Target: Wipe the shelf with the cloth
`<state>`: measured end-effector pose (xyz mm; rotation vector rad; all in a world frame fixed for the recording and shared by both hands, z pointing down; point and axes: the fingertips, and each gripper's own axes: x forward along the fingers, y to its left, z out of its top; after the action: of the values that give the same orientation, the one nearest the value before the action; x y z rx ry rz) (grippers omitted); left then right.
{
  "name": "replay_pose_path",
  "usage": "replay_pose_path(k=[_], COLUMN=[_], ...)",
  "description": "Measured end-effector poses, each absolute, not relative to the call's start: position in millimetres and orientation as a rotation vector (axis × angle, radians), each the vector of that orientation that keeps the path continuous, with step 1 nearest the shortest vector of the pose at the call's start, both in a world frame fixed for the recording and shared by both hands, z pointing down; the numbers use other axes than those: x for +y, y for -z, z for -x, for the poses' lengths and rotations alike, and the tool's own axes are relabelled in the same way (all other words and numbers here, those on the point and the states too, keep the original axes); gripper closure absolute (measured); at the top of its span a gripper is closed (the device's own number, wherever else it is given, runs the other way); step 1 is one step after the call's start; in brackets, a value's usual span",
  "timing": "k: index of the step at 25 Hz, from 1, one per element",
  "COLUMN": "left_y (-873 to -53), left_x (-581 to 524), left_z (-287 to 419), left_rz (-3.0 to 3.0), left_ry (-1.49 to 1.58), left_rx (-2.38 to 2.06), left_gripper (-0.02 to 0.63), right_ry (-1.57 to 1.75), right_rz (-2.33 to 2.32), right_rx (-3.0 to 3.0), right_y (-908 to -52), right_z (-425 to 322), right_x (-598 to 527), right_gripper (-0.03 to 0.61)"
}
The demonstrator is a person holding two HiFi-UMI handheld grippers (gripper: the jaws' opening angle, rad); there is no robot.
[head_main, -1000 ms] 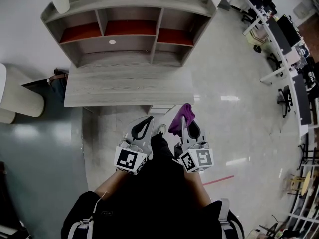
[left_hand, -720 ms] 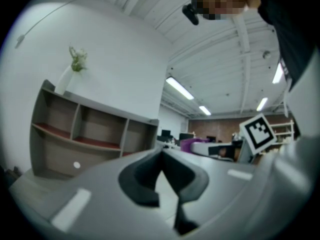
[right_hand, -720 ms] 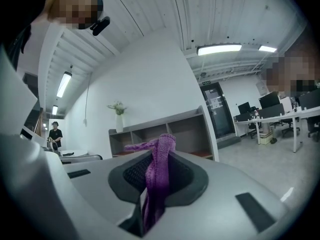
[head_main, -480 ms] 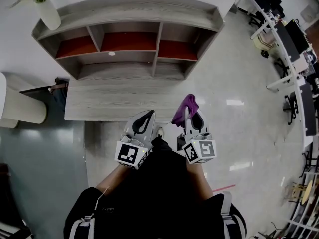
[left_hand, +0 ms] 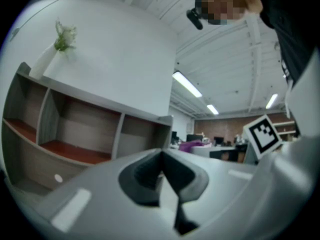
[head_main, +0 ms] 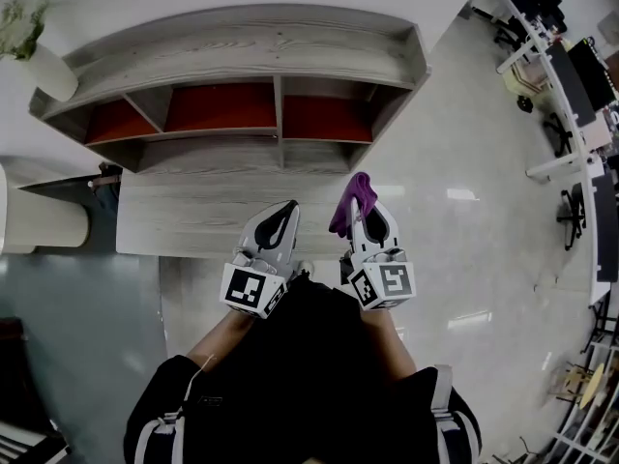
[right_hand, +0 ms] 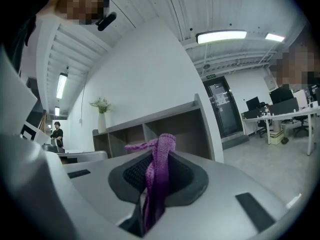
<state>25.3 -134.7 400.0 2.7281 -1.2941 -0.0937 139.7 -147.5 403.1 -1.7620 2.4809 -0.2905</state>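
Cloth (head_main: 346, 211), purple, pinched in the closed jaws of the right gripper (head_main: 368, 222), bunched above the tips, short of the shelf (head_main: 251, 56). Forearms held forward, side by side, by the desk (head_main: 193, 225) edge. Left gripper (head_main: 282, 218) closed, empty.

You're in a black top (head_main: 309, 375) with dark sleeves (head_main: 160, 399) and pale striped straps (head_main: 440, 433) at both shoulders. Your left gripper (head_main: 288, 208) and right gripper (head_main: 365, 211) have smooth light-grey shells, black textured pads (right_hand: 131, 174), and a cube (head_main: 253, 301) of black-and-white square markers at the back of each.
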Motion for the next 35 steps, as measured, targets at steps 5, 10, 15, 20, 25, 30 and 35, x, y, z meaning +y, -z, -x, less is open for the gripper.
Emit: replay_pose_path(k=[5, 10, 15, 20, 25, 30, 35], left_y=[-401, -406, -406, -412, -412, -418, -426], left_x=[-170, -190, -215, -231, -242, -251, -260], left_z=[-46, -55, -49, -51, -52, -51, -49], left_rz=[-2.700, -2.690, -2.675, -2.683, -2.701, -2.704, -2.706], left_ry=[0.089, 0.054, 0.056, 0.020, 0.008, -0.002, -0.013], left_rx=[-1.336, -1.348, -1.355, -1.304, -1.257, -1.212, -1.183], left_gripper=[0.614, 0.614, 0.614, 0.614, 0.614, 0.614, 0.614], right_ry=[0.305, 0.311, 0.319, 0.369, 0.392, 0.408, 0.396], right_rz=[1.730, 1.789, 1.874, 1.951, 2.047, 2.127, 2.189], right_rx=[2.495, 2.484, 2.436, 2.394, 2.382, 2.368, 2.384], right_y=[-405, -417, -430, -449, -476, -496, -511], right_z=[-160, -181, -197, -204, -210, -215, -214], right_x=[-187, -224, -262, -282, -309, -326, -339], right_gripper=[0.528, 0.528, 0.528, 0.528, 0.528, 0.528, 0.528])
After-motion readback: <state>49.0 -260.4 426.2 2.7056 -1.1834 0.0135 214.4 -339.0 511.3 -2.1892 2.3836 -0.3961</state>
